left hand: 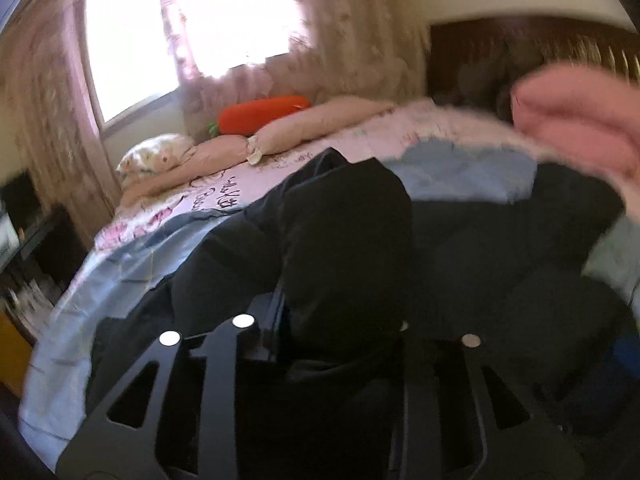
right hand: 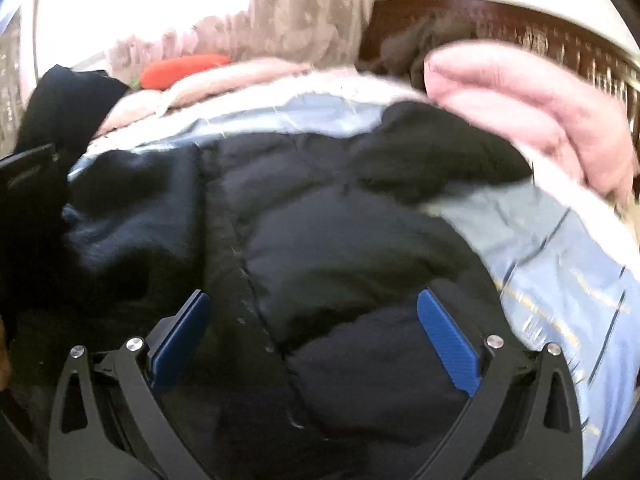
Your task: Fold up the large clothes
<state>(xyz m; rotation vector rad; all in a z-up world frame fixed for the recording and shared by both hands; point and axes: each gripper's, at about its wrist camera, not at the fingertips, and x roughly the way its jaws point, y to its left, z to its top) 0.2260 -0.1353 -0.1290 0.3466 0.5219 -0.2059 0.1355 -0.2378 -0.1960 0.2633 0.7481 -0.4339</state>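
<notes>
A black puffy jacket (right hand: 320, 216) lies spread over the bed, its zipper line running down the middle. In the left wrist view a thick fold of this jacket (left hand: 348, 216) stands up between the fingers of my left gripper (left hand: 340, 316). It fills the gap and hides the pads, and the jaws are closed on it. The same raised fold (right hand: 68, 100) shows at the far left of the right wrist view. My right gripper (right hand: 314, 320) hovers over the jacket's middle, wide open, with its blue pads (right hand: 182, 340) apart and nothing gripped.
The bed carries a light blue quilt (right hand: 560, 264) over a pink printed sheet (left hand: 192, 200). Folded pink cloth (right hand: 520, 108) sits at the right, by the dark headboard (right hand: 500, 24). A carrot plush (left hand: 264, 114) and pillows (left hand: 156, 156) lie under the curtained window.
</notes>
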